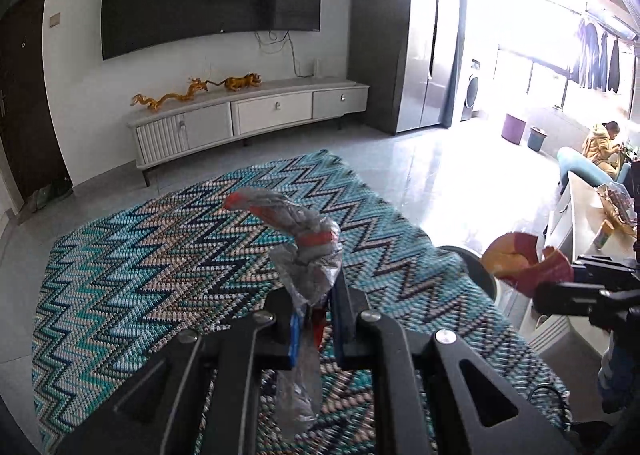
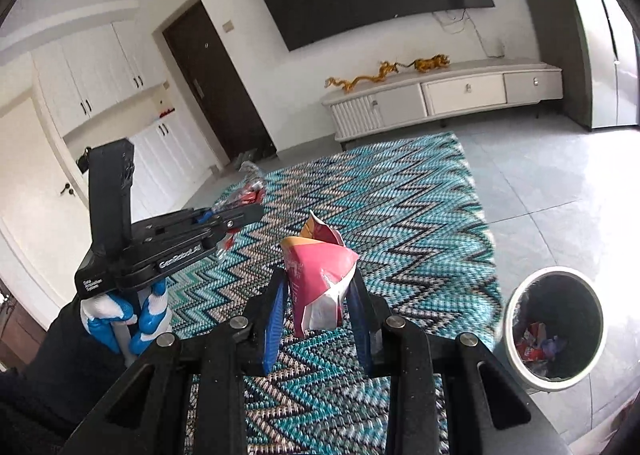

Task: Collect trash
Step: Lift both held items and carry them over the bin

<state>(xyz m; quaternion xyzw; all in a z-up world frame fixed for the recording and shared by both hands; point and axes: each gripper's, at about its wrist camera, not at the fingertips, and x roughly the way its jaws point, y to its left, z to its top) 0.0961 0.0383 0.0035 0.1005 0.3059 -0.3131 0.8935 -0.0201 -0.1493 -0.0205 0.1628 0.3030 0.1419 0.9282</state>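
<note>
My left gripper (image 1: 311,295) is shut on a crumpled clear plastic wrapper with red bands (image 1: 304,243), held above the zigzag rug. The same gripper (image 2: 236,215) and wrapper (image 2: 250,187) show at the left of the right wrist view. My right gripper (image 2: 318,287) is shut on a crumpled pink and yellow snack bag (image 2: 320,279), also above the rug. That bag (image 1: 524,263) shows at the right of the left wrist view. A white trash bin (image 2: 516,335) with a black liner stands on the floor at the lower right, with several wrappers in it.
The blue zigzag rug (image 1: 160,255) covers the floor below both grippers. A low TV cabinet (image 1: 248,115) stands against the far wall under a TV. A white table (image 1: 580,215) with clutter is at the right. A person (image 1: 600,143) sits far right.
</note>
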